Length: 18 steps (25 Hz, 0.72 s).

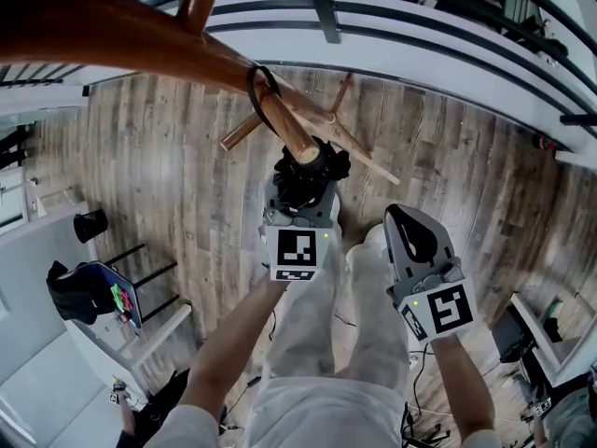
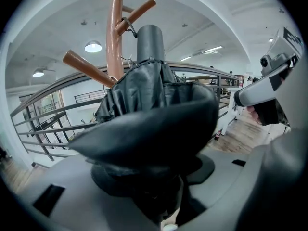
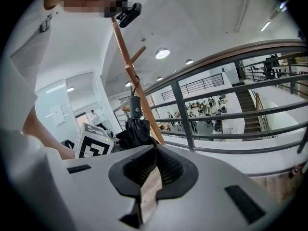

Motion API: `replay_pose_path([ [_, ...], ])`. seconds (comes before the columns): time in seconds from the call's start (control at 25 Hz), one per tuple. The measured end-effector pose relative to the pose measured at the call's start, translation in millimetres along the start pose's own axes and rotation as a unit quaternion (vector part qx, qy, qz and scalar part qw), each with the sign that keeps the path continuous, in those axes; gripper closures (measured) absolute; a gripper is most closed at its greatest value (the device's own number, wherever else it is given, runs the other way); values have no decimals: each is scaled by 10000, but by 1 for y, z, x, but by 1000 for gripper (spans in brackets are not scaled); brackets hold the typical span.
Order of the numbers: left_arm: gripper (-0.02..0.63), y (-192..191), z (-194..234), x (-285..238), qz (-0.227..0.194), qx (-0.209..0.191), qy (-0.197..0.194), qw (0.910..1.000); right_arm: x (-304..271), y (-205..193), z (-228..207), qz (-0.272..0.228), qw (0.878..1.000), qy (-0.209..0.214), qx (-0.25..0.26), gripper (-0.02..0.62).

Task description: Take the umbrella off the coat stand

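A black folded umbrella (image 1: pixel 308 168) hangs by its wrist strap (image 1: pixel 257 88) from a peg (image 1: pixel 291 131) of the wooden coat stand (image 2: pixel 115 37). My left gripper (image 1: pixel 303 197) is shut on the umbrella's bunched fabric (image 2: pixel 154 100), just below the peg. The umbrella's handle (image 2: pixel 150 42) points up toward the strap loop (image 2: pixel 129 25). My right gripper (image 1: pixel 404 222) hovers to the right of the umbrella, apart from it, its jaws shut with nothing between them (image 3: pixel 154 150). In the right gripper view the umbrella (image 3: pixel 135 129) shows beside the stand's pole (image 3: pixel 129 71).
A dark metal railing (image 3: pixel 216 121) with a wooden handrail runs behind the stand. Other pegs (image 2: pixel 86 67) stick out from the pole. Far below lies a wood floor (image 1: pixel 448 157). A white desk with black items (image 1: pixel 89 292) stands at the lower left.
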<state>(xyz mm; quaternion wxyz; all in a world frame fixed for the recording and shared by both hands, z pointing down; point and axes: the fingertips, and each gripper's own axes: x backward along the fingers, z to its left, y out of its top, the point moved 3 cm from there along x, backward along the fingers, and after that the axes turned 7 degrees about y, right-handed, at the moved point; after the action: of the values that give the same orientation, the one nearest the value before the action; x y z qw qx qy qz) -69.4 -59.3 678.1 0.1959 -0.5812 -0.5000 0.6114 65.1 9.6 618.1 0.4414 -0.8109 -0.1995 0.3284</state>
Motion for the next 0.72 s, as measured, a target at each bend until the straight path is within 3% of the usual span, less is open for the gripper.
replay_pose_path([
  [0.72, 353, 71, -22, 48, -189, -237, -362, 9989, 44, 49, 29, -129, 9997, -53, 178, 555],
])
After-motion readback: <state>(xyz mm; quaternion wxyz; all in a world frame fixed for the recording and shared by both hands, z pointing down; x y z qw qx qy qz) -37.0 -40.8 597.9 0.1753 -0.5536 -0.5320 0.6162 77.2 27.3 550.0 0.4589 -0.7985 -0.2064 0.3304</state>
